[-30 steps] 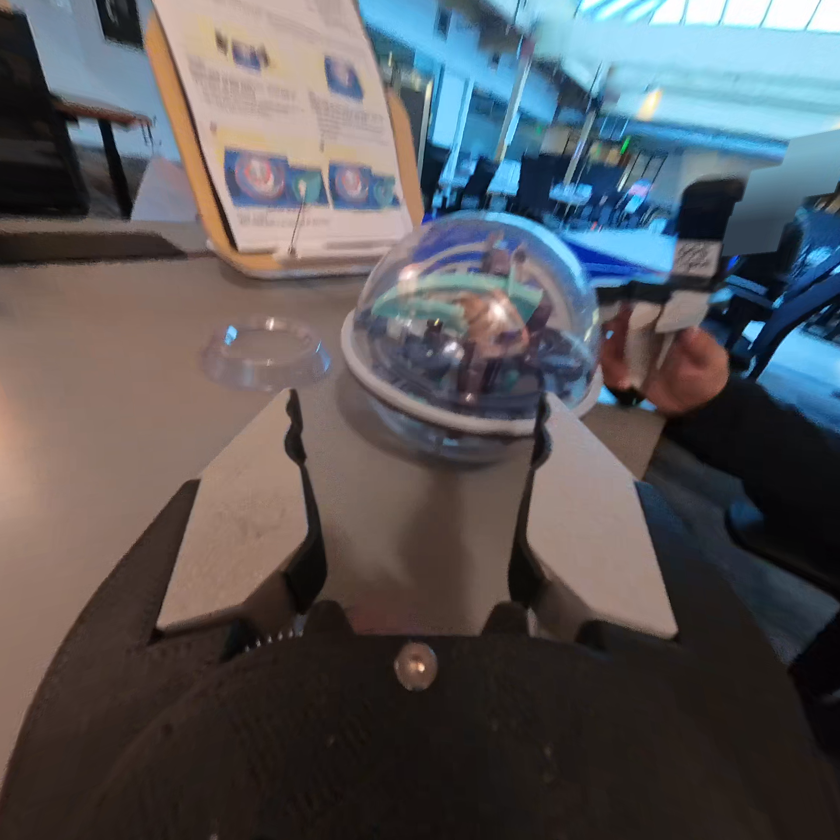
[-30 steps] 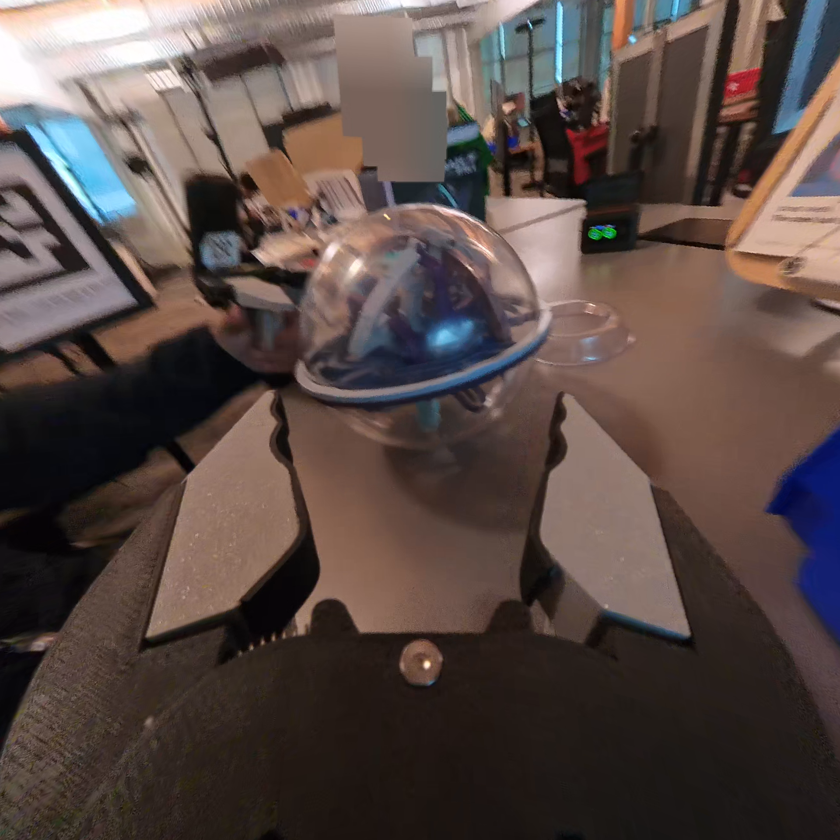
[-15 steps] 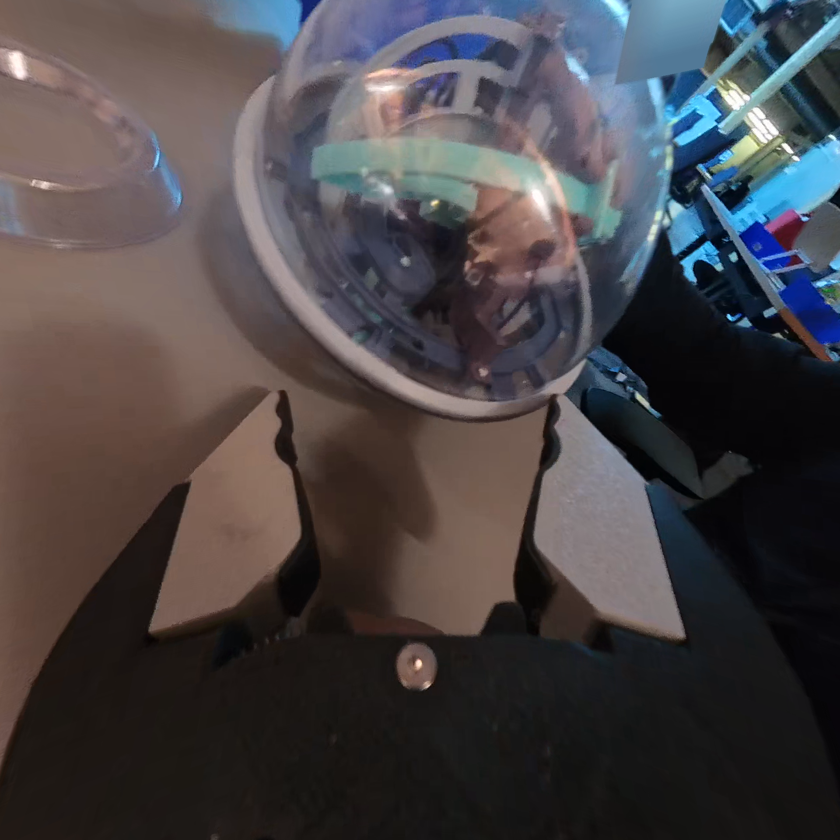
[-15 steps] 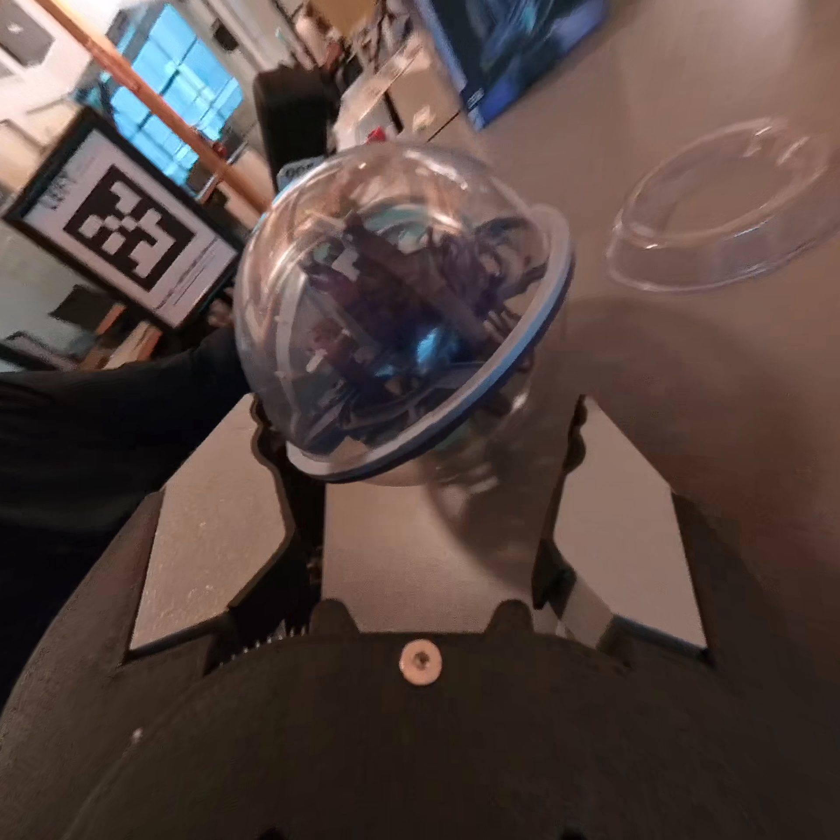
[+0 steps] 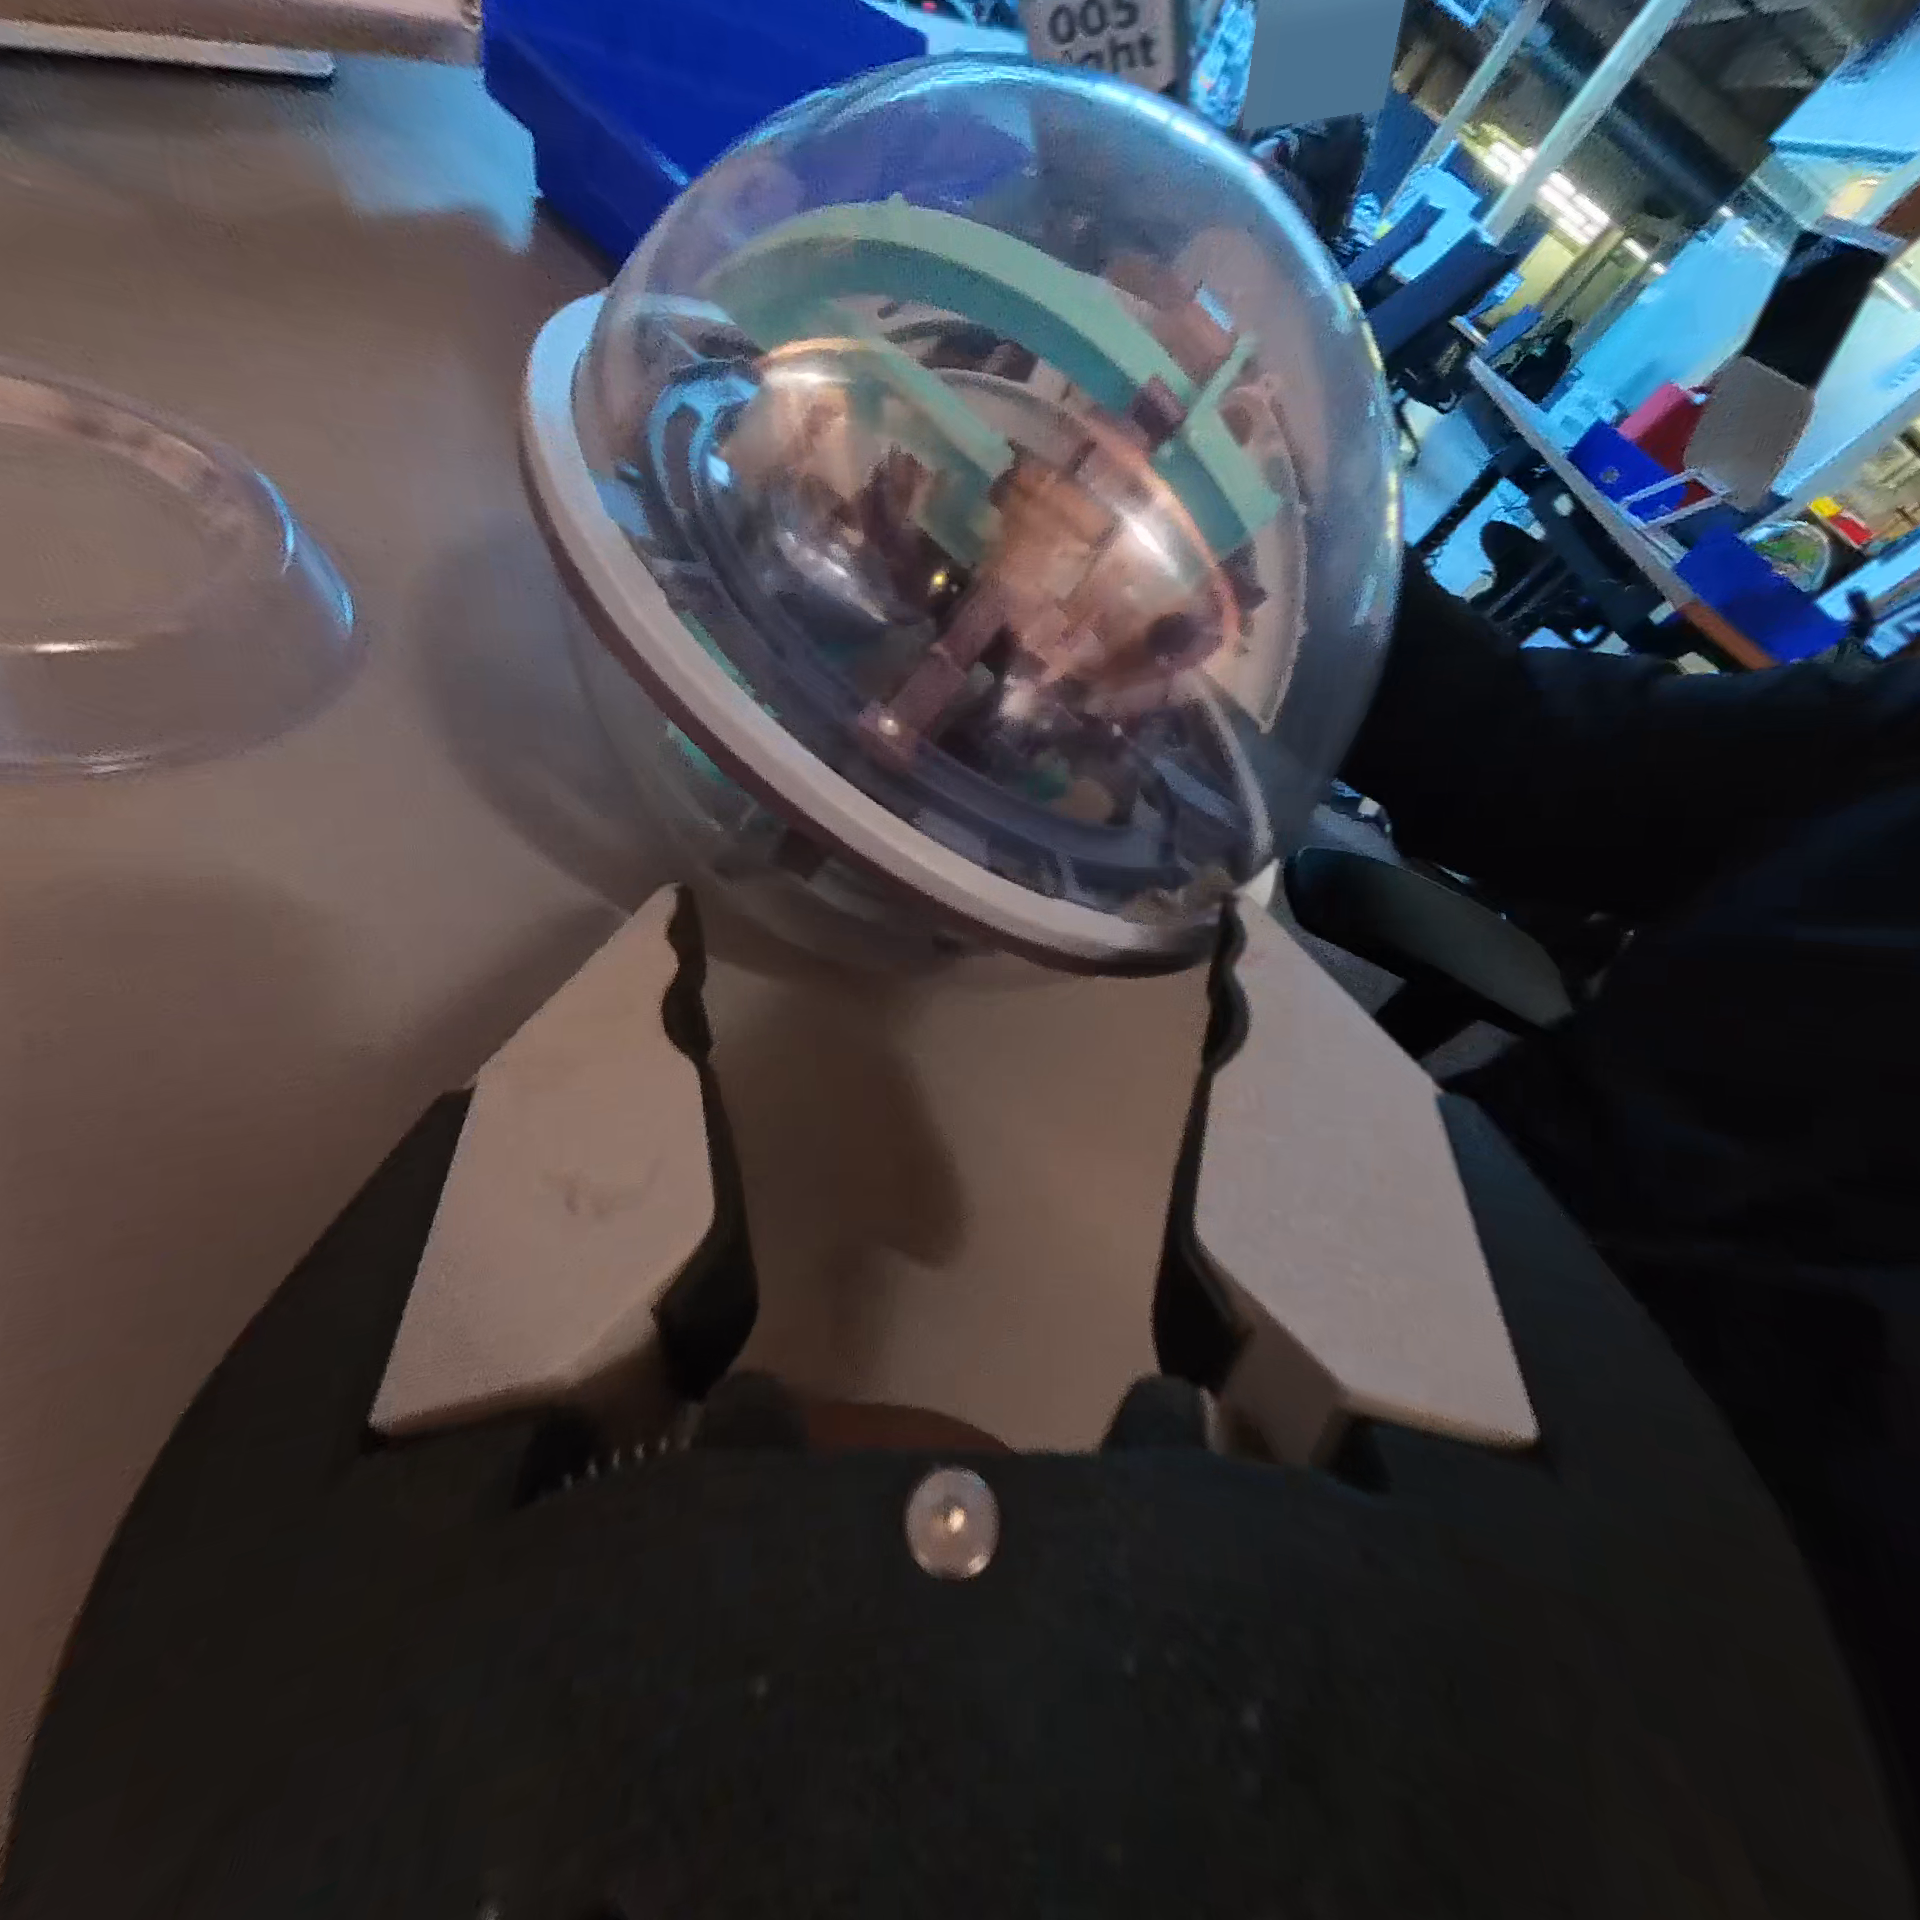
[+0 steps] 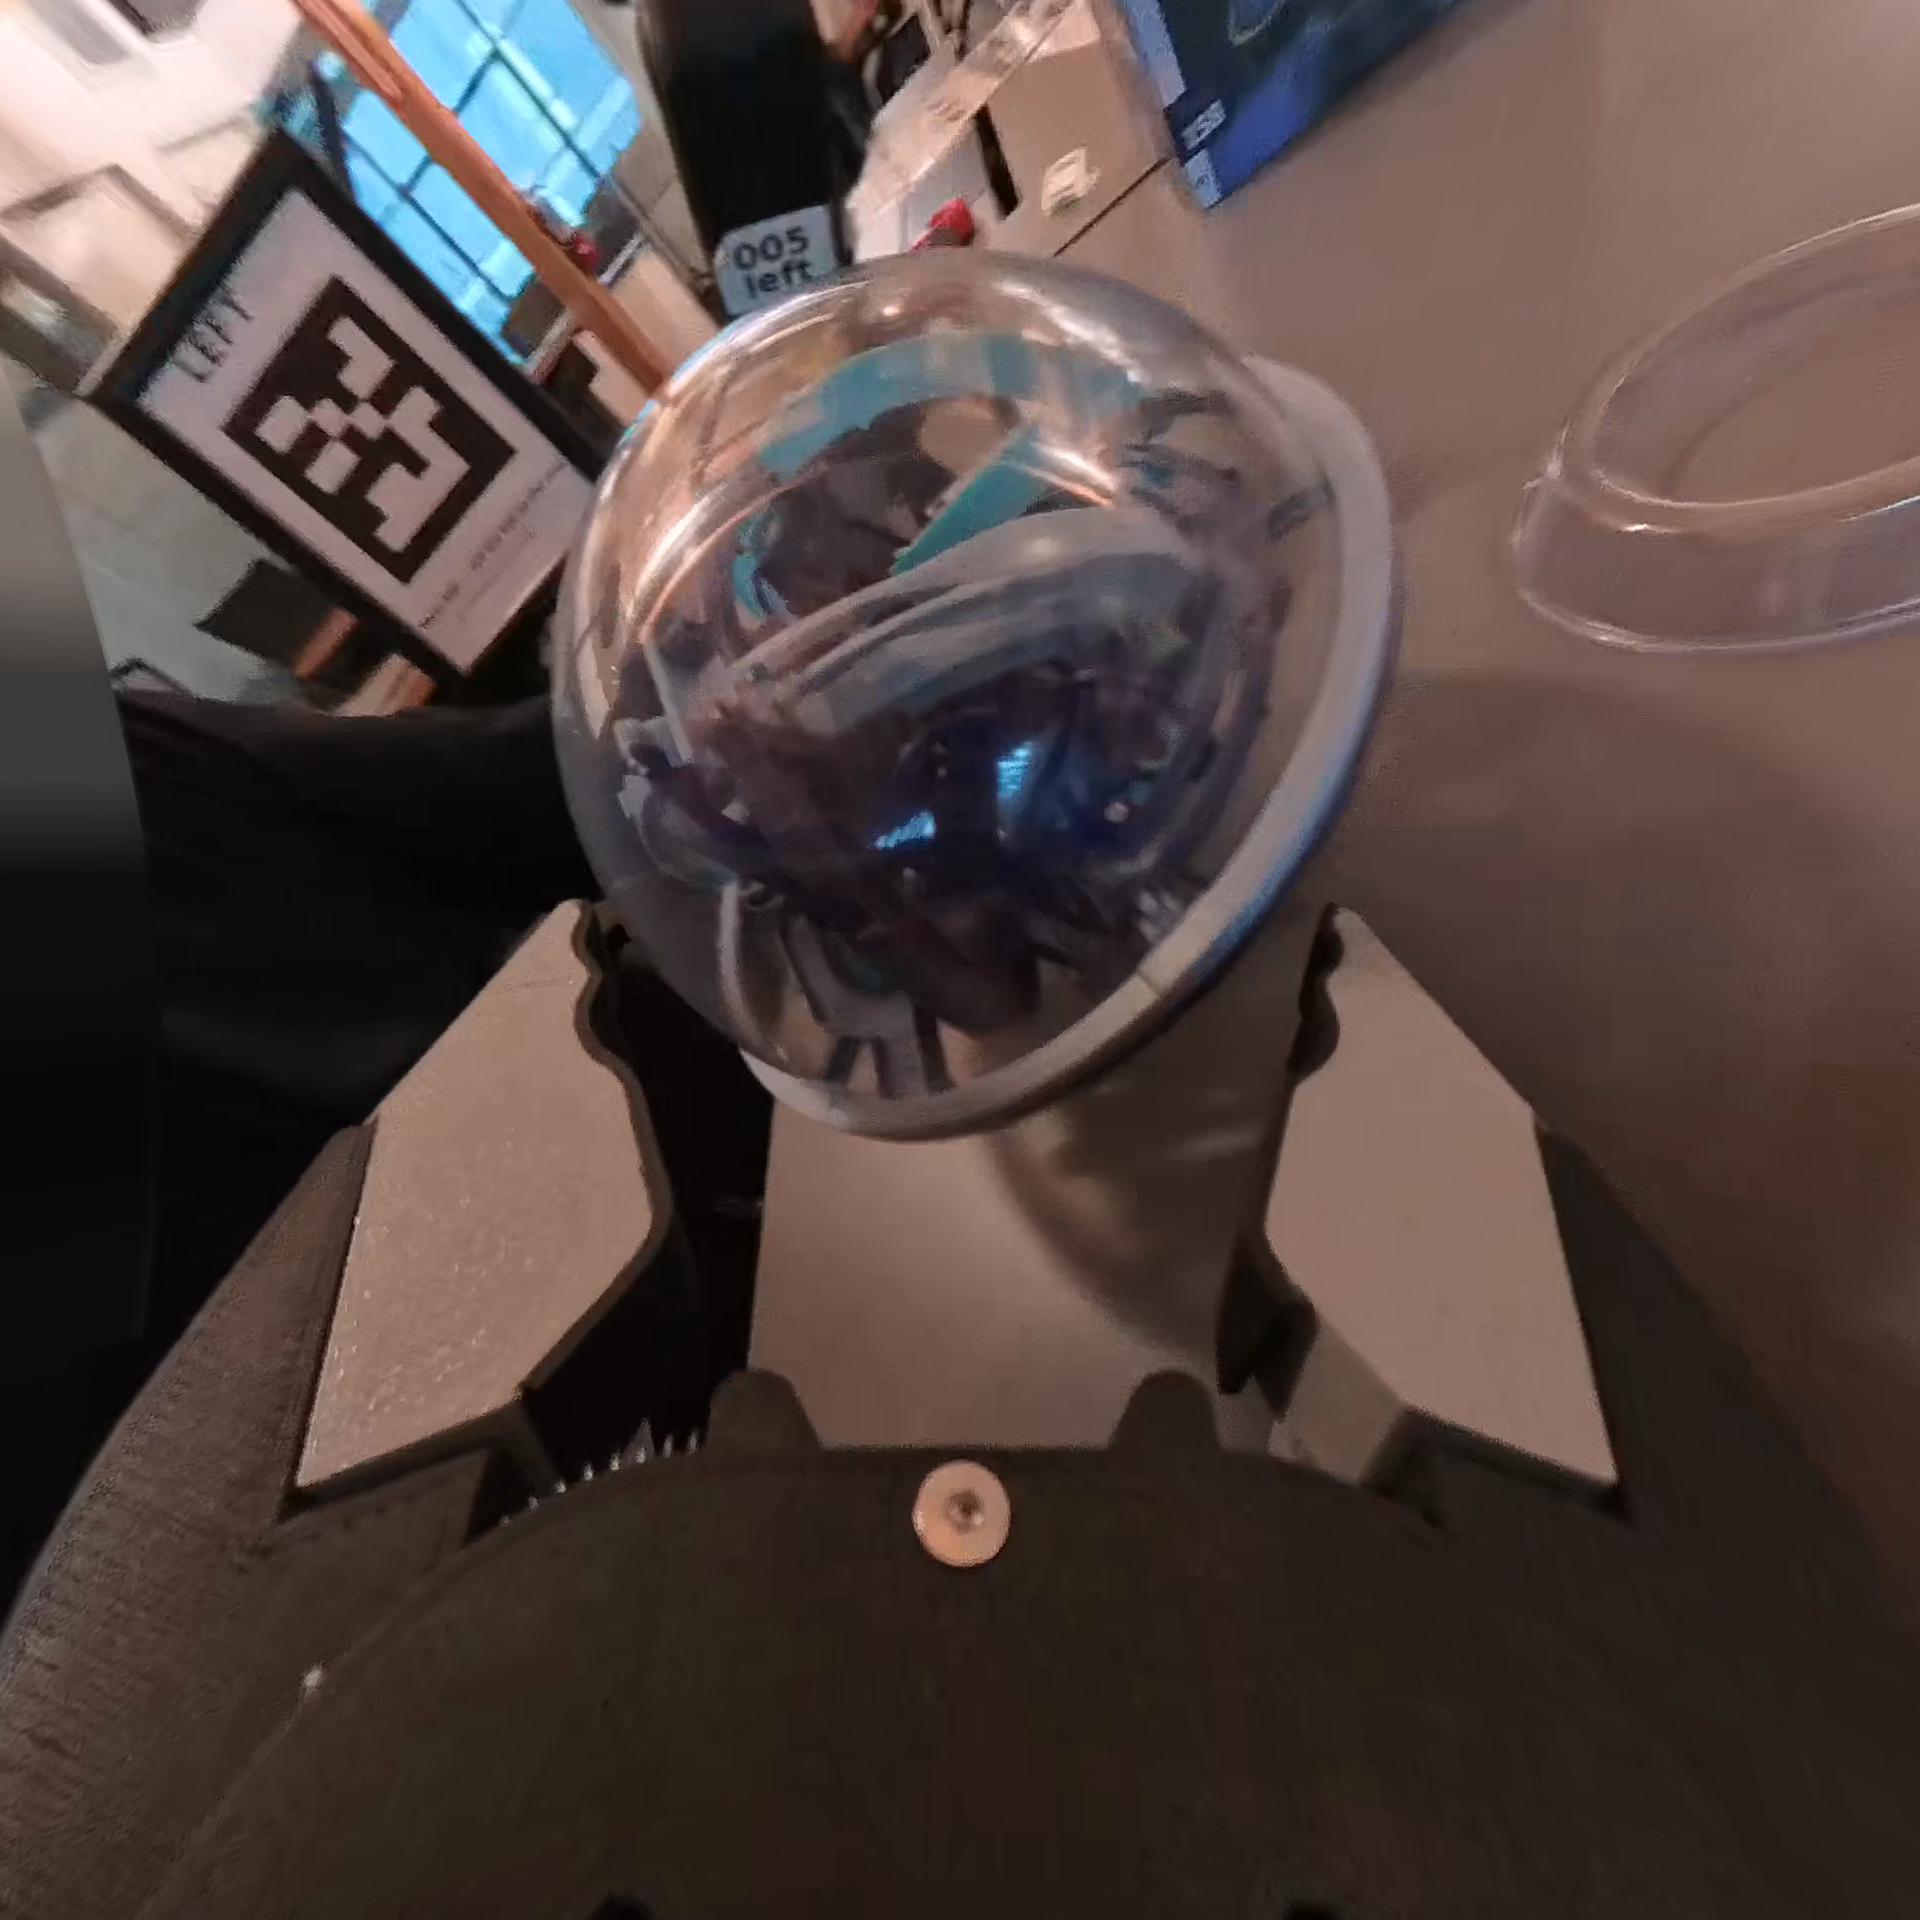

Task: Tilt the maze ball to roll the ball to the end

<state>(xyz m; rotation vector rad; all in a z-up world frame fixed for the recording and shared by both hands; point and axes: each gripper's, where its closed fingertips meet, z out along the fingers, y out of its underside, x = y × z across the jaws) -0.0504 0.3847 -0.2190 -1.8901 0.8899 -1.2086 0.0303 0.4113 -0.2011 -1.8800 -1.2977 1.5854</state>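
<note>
The maze ball [image 5: 966, 520] is a clear sphere with a white rim band and teal, brown and dark tracks inside. It is off the grey table [image 5: 208, 987] and tilted, with the rim slanting steeply. My left gripper [image 5: 953, 914] has its jaws spread wide, fingertips pressed on the sphere's lower part and rim. My right gripper [image 6: 956, 925] grips the maze ball [image 6: 966, 675] the same way from the opposite side. I cannot make out the small ball inside.
A clear plastic stand ring [image 5: 125, 623] lies on the table beside the sphere and also shows in the right wrist view [image 6: 1745, 499]. A blue box [image 5: 675, 104] lies behind. A person's dark sleeve [image 5: 1662, 831] and a black-and-white marker board [image 6: 343, 457] are off the table edge.
The maze ball has gone from nearly upright to steeply tilted between both grippers. Both views have swung downward with it. The jaw openings look unchanged.
</note>
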